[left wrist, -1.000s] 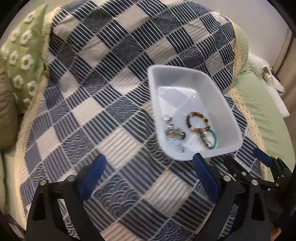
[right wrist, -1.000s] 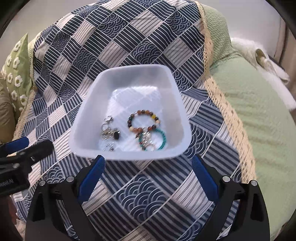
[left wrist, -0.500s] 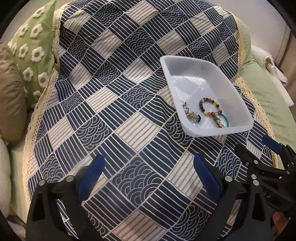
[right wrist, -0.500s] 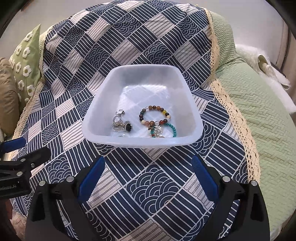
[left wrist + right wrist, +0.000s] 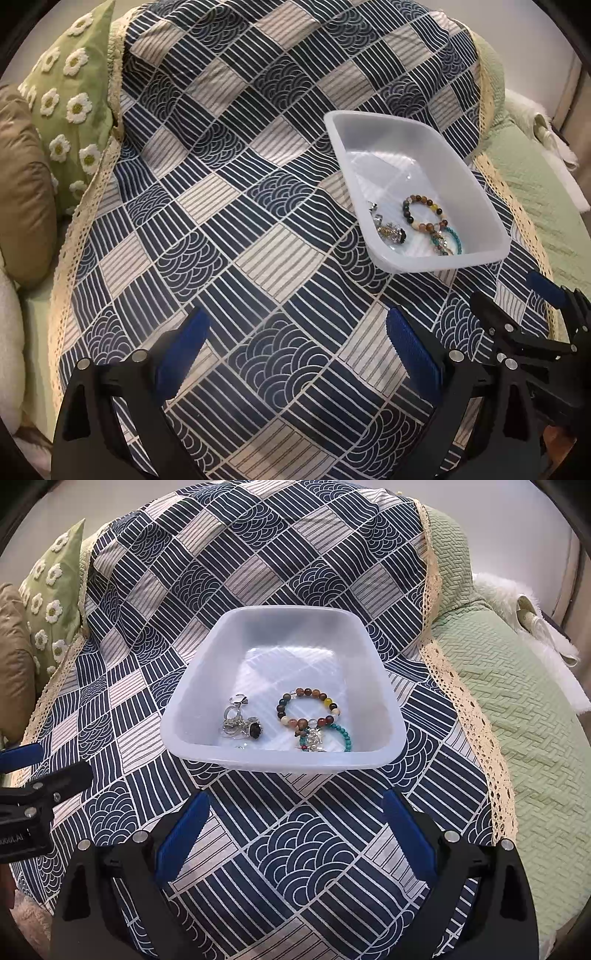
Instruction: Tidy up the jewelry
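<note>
A white plastic tray (image 5: pixel 280 762) (image 5: pixel 436 264) rests on the navy-and-cream patterned cloth. Inside it lie a brown beaded bracelet (image 5: pixel 306 709) (image 5: pixel 421 214), a turquoise beaded bracelet (image 5: pixel 341 734) (image 5: pixel 452 238) and a cluster of silver rings and charms (image 5: pixel 242 722) (image 5: pixel 389 230). My right gripper (image 5: pixel 295 823) stands open just in front of the tray with nothing between its blue pads. My left gripper (image 5: pixel 295 343) is open over bare cloth, left of and nearer than the tray. In the left wrist view the right gripper's black frame shows at the lower right.
The patterned cloth (image 5: pixel 240 206) covers a rounded cushion with a cream lace edge (image 5: pixel 469 716). A green daisy pillow (image 5: pixel 70 103) and a brown cushion (image 5: pixel 22 192) lie at the left. Green quilted fabric (image 5: pixel 517 709) and a white fluffy item (image 5: pixel 517 602) lie at the right.
Both grippers have drawn back from the tray, which now looks smaller and farther. The left wrist view has swung so the tray sits further right. The jewelry has not moved.
</note>
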Available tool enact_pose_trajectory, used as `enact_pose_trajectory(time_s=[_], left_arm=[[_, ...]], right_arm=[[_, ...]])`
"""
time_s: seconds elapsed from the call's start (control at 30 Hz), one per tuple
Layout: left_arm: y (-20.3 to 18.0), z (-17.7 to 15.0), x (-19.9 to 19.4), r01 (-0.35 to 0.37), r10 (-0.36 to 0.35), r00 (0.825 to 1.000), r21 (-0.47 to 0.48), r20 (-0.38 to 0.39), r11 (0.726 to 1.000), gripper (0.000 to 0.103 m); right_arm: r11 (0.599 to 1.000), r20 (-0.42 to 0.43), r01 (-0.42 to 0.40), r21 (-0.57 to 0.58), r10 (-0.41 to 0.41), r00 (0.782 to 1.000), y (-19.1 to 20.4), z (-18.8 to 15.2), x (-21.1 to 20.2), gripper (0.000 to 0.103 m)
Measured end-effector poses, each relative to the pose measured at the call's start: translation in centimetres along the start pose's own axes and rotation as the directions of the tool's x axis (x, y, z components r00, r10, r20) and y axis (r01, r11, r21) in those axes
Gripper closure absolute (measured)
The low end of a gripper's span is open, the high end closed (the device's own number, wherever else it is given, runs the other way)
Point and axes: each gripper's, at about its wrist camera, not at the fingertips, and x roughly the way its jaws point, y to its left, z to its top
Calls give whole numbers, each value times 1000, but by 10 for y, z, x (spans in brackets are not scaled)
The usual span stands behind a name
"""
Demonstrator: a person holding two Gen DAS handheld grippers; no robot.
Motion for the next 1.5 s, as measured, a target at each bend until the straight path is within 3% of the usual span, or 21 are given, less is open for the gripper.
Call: enact_pose_trajectory(time_s=[0.37,1.5], left_arm=[[-6,-2,5,22,-22,1000,20,-21,1000,11],[-16,-6,10,2,0,999,64,-41,998,11]], right_arm=[[1000,-5,-2,-2,2,1000,2,-2,2,10],[1000,-15,-5,9,5,1000,4,-3,2,10]])
